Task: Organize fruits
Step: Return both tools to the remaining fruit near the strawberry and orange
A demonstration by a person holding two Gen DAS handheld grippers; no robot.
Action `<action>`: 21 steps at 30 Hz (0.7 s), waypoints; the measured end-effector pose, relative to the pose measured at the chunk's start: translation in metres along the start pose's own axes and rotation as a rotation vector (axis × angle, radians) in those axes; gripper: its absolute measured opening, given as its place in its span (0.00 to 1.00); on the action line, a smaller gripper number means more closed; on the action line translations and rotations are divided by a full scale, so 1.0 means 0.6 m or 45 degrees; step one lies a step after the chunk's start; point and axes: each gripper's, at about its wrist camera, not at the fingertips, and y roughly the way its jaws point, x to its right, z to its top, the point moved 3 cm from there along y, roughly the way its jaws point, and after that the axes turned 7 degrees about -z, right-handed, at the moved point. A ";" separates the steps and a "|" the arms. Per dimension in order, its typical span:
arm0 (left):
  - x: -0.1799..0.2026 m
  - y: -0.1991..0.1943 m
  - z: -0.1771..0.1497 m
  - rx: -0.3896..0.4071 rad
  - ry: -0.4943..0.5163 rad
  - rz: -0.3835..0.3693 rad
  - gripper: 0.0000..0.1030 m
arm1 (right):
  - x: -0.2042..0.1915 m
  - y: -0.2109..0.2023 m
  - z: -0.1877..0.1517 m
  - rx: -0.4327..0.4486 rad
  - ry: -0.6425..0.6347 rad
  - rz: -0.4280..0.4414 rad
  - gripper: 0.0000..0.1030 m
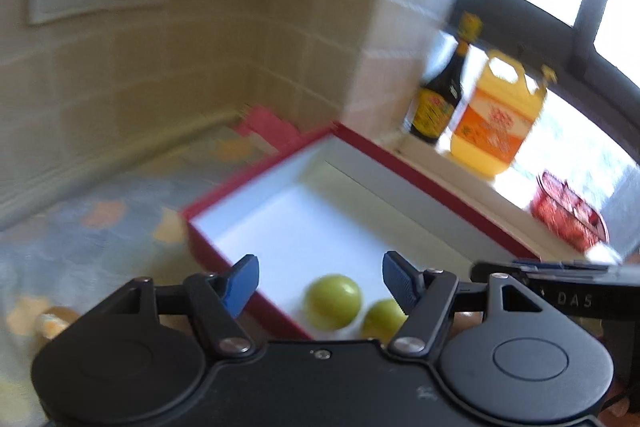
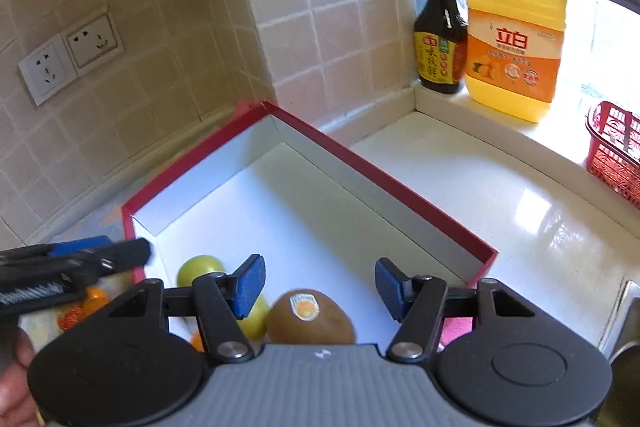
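A red box with a white inside [image 1: 400,163] [image 2: 360,163] lies on the counter. Two green fruits [image 1: 333,301] [image 1: 384,317] sit at its near end; in the right wrist view they show as one green fruit [image 2: 198,269] and another [image 2: 256,317] behind my finger. A brown kiwi with a sticker [image 2: 310,317] lies in the box just under my right gripper [image 2: 320,285], which is open and empty. My left gripper [image 1: 320,281] is open and empty above the box's near edge; it shows at the left of the right wrist view [image 2: 76,259]. An orange fruit [image 2: 94,301] lies left of the box.
A dark sauce bottle [image 2: 440,27] and a yellow detergent jug [image 2: 516,39] stand on the window sill. A red basket [image 2: 616,151] sits at the far right. A patterned cloth [image 1: 100,227] covers the counter left of the box. Wall sockets [image 2: 68,59] sit on the tiled wall.
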 end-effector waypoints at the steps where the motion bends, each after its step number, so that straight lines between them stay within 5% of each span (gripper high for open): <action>1: -0.011 -0.016 0.003 0.026 -0.016 0.018 0.79 | -0.006 -0.002 0.000 0.003 -0.009 0.012 0.61; 21: -0.180 -0.210 -0.009 0.266 -0.237 0.303 0.78 | -0.220 -0.029 0.009 0.038 -0.310 0.260 0.62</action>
